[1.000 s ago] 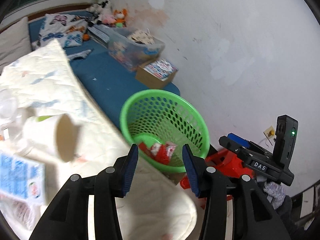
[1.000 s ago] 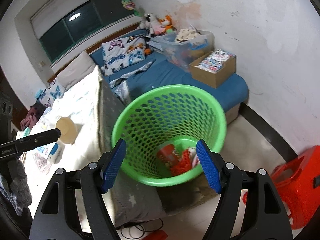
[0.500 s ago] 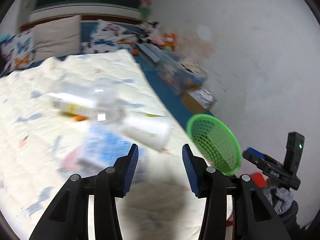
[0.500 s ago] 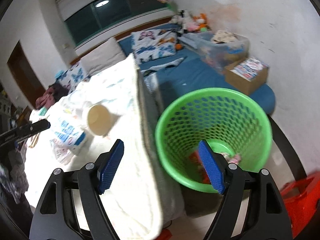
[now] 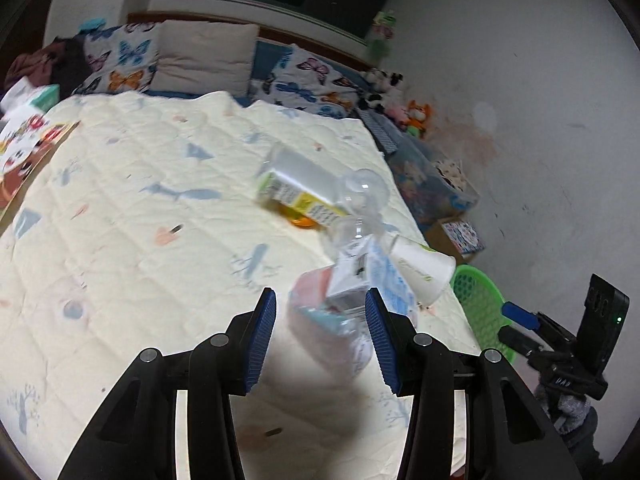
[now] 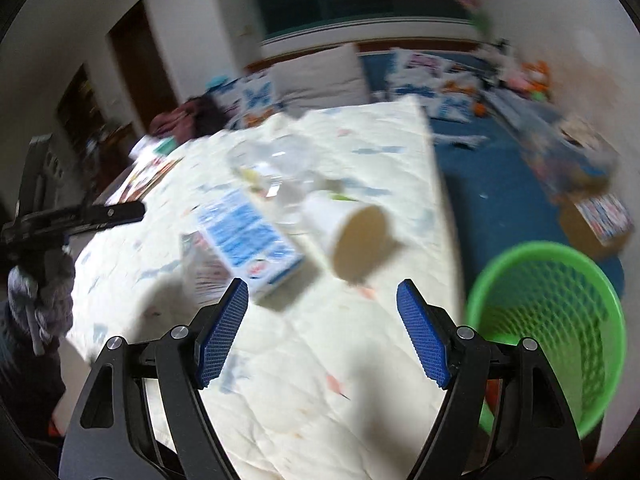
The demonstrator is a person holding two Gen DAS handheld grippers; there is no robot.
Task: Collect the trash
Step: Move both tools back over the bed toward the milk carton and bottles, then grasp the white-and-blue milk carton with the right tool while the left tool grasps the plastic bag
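Motion blur smears the right wrist view: the carton (image 6: pixel 244 248), paper cup (image 6: pixel 348 236) and clear bottles (image 6: pixel 276 172) lose their print. The green basket (image 6: pixel 548 320) hides its contents and runs off the frame's lower edge.

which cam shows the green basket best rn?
Right wrist. The green basket fills the lower right there, with its rim and mesh wall visible beside the bed. Left wrist shows only a sliver past the bed edge.

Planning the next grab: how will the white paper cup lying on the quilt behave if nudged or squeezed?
The paper cup lies on its side, so a nudge would probably roll it in a curve. It looks empty and thin-walled: likely light and easily crushed.
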